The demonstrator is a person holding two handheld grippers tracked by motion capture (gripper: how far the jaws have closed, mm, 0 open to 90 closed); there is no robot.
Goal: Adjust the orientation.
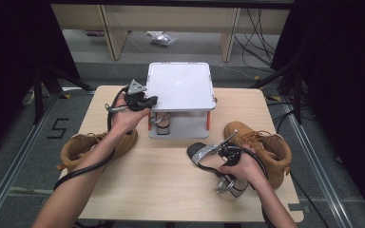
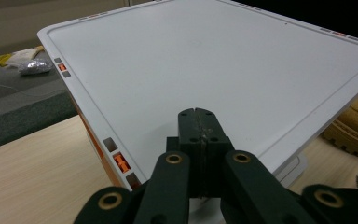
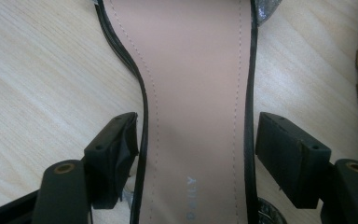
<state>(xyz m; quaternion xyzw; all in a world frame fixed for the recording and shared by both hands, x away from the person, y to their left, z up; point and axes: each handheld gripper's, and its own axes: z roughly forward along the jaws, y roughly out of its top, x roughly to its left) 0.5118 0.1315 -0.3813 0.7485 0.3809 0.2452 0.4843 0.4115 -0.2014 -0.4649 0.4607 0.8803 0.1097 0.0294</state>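
Note:
A black sandal (image 1: 200,153) with a silver glitter strap and a silver heel lies on the table at front right. Its pinkish insole (image 3: 196,84) runs up between the jaws of my right gripper (image 3: 196,140), which stand open on either side of the sole, close to its black edges. In the high view my right gripper (image 1: 222,156) sits over the sandal's middle. My left gripper (image 2: 198,126) is shut with nothing in it, and its tips rest over the flat white lid (image 2: 214,60) of a box. In the high view my left gripper (image 1: 149,100) is at the lid's left edge (image 1: 180,85).
The white box has orange corner posts (image 1: 208,118), and a second sandal (image 1: 161,121) shows in its front opening. A tan boot (image 1: 92,147) lies at the table's left, under the left forearm. Another tan boot (image 1: 261,145) lies at the right, just beyond the right hand.

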